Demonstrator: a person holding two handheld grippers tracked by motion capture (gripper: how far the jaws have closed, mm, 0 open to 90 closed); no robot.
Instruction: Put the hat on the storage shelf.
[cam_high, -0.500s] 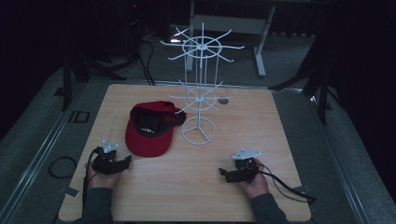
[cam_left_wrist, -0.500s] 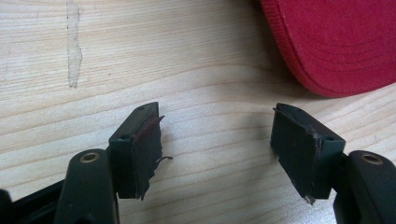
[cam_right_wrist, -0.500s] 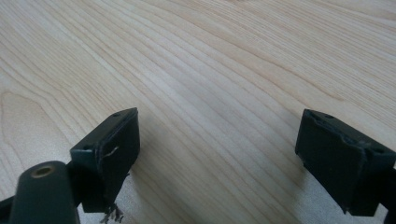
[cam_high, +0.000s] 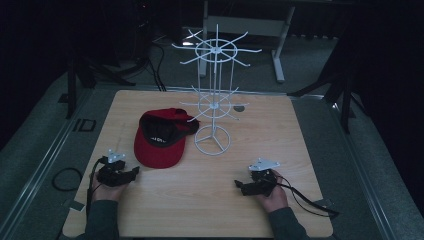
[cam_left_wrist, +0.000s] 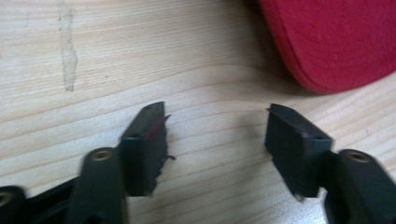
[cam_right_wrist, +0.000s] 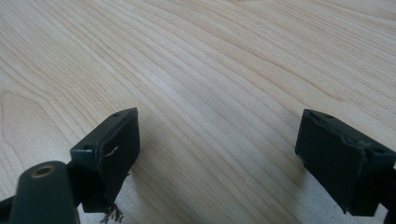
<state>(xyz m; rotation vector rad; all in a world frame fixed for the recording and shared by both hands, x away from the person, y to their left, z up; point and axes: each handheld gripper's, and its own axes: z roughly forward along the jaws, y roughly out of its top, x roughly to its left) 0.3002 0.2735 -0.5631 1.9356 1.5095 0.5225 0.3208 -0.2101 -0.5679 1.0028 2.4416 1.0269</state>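
Red fabric marks the cap (cam_high: 159, 137), which is seen lying on the light wooden counter (cam_high: 280, 145), left of centre, with its dark underside turned up and its brim toward the near edge. Just to its right, the round base of a white wire display stand (cam_high: 214, 107) is planted, the cap's far edge reaching in under the stand's lower hooks.

The left gripper (cam_high: 131, 173) is held low over the counter near the front left corner, just beside the cap's brim but apart from it. In the left gripper view its fingers (cam_left_wrist: 144, 147) are seen spread wide with bare wood between them, and the red brim (cam_left_wrist: 336, 42) is shown ahead and to the right, untouched.

The right gripper (cam_high: 240, 186) is held near the front right of the counter, well apart from the cap and stand. In the right gripper view its fingers (cam_right_wrist: 109, 151) are likewise spread wide over bare wood grain, with nothing gripped.
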